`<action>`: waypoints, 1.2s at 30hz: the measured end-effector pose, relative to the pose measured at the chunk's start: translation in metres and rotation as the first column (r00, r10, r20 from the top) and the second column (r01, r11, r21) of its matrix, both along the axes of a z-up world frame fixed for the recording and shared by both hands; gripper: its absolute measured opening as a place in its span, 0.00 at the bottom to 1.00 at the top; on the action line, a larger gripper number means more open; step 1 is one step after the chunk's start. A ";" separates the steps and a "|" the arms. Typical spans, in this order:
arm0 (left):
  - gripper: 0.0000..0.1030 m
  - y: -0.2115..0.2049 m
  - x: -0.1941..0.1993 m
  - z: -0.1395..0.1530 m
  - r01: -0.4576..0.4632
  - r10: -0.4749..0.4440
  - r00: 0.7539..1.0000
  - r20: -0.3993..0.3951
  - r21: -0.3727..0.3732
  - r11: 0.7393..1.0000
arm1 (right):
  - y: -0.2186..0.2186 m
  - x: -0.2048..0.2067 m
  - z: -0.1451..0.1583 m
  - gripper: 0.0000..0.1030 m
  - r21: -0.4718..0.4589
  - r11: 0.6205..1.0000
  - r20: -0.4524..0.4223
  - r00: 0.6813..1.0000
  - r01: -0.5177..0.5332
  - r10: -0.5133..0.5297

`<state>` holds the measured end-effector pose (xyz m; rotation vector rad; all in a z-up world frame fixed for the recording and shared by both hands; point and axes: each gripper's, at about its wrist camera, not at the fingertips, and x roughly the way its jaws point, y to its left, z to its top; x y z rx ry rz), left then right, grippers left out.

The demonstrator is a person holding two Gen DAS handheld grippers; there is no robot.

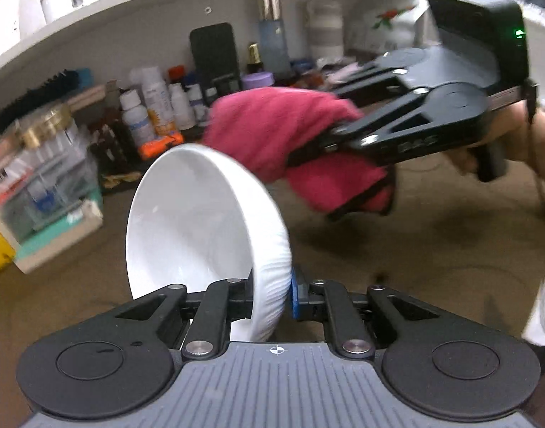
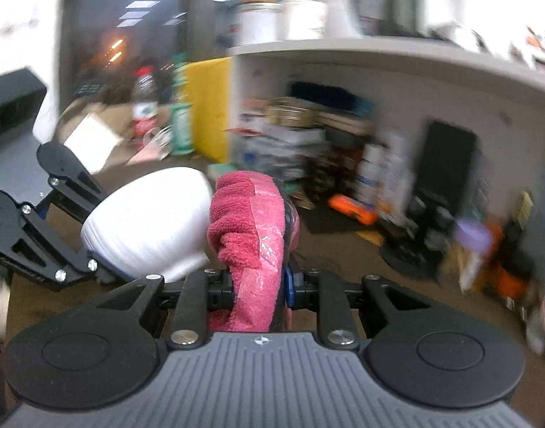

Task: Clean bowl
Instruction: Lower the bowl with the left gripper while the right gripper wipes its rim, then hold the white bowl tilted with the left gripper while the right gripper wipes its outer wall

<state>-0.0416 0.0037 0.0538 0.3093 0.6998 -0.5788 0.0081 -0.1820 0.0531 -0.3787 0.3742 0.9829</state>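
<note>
My left gripper (image 1: 272, 294) is shut on the rim of a white ribbed bowl (image 1: 201, 221), held tilted on its side above the brown table, its opening facing left. My right gripper (image 2: 260, 287) is shut on a pink cloth (image 2: 253, 235). In the left wrist view the right gripper (image 1: 319, 174) comes in from the right with the pink cloth (image 1: 283, 132) bunched just above and behind the bowl's upper rim. In the right wrist view the bowl's ribbed outside (image 2: 147, 224) is just left of the cloth, held by the left gripper (image 2: 94, 267).
A white shelf unit (image 1: 165, 14) at the back holds many bottles (image 1: 154, 107), a clear plastic box (image 1: 44, 185) and a black phone stand (image 1: 215, 53). The brown tabletop (image 1: 415, 249) lies below. A yellow panel (image 2: 208, 107) and bottle (image 2: 144, 103) stand far left.
</note>
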 end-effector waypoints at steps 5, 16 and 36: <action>0.17 0.008 -0.016 -0.005 0.018 -0.017 1.000 0.011 -0.046 0.999 | -0.001 -0.049 0.002 0.23 -0.111 0.983 0.027 0.988 -0.149 0.153; 0.18 0.013 -0.017 -0.011 0.057 -0.056 0.998 0.017 -0.035 0.998 | -0.007 -0.099 0.008 0.22 -0.159 0.970 0.052 0.980 -0.182 0.192; 0.60 0.012 0.006 -0.013 0.174 -0.221 0.966 0.130 0.303 0.937 | -0.025 0.000 -0.024 0.22 0.122 0.970 -0.081 0.976 0.211 -0.202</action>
